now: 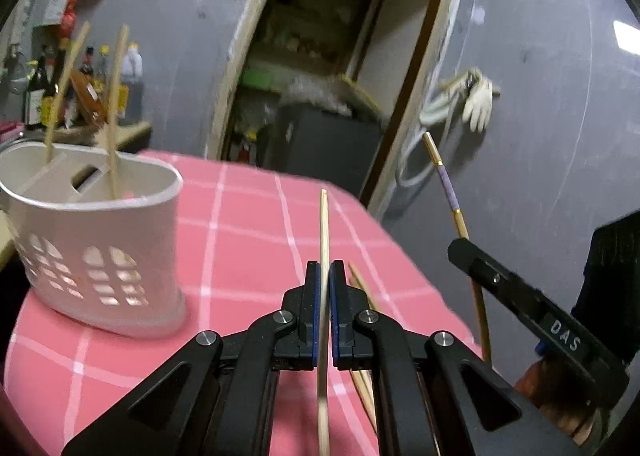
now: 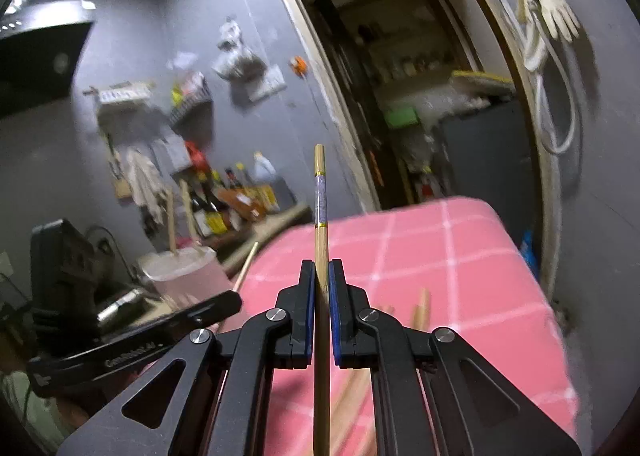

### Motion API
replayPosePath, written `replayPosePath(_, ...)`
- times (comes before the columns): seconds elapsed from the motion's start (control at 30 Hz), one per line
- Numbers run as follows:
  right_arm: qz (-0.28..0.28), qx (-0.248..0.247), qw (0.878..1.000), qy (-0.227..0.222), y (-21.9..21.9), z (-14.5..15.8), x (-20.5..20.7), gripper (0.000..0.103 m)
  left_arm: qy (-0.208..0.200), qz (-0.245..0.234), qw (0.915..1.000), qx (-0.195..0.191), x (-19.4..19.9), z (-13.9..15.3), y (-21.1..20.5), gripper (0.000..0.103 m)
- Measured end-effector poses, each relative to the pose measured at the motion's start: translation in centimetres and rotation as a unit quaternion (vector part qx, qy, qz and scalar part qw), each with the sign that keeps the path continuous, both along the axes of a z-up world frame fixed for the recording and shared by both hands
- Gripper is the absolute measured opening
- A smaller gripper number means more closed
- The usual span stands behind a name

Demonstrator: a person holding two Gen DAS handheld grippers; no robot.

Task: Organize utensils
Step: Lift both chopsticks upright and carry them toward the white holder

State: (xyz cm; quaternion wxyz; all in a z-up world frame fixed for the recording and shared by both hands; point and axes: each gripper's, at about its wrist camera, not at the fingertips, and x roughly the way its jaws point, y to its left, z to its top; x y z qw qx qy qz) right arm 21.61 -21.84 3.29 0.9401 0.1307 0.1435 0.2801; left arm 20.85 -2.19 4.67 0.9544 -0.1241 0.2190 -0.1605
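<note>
Chopsticks – one per gripper: left gripper [image 1: 324,276] clenched on plain chopstick [image 1: 323,223], right gripper [image 2: 320,276] clenched on banded chopstick [image 2: 320,195], both lifted above pink tablecloth [image 1: 248,223]. Step: carry phase. Next – tip ends down, drop into white holder [image 1: 96,223] w/ two sticks already inside. More chopsticks [image 1: 362,284] left on cloth.

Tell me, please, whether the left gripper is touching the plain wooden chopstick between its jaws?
Touching. In the left wrist view, the left gripper has its blue pads closed against both sides of the plain wooden chopstick, which is lifted off the pink tablecloth.
</note>
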Motion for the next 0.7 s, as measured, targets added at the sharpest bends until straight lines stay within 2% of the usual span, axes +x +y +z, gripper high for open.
replayPosePath(0.1,0.008,0.022,0.999,-0.028,1.1,0.9,-0.3,0.005,-0.026,0.009,0.9995,-0.017,-0.8,1.2,1.1,0.003)
replayPosePath(0.27,0.032,0.045,0.997,-0.050,3.4,2.6,0.0,0.005,-0.060,0.019,0.9975,-0.031,-1.3,3.4,3.5,0.003)
replayPosePath(0.43,0.052,0.077,0.993,-0.072,6.4,4.6,0.9,0.005,-0.090,0.048,0.9940,-0.040,-1.5,5.6,7.8,0.003)
replayPosePath(0.7,0.078,0.128,0.982,-0.110,11.7,7.5,4.2,0.005,-0.138,0.130,0.9794,-0.070,0.0,8.3,16.1,0.003)
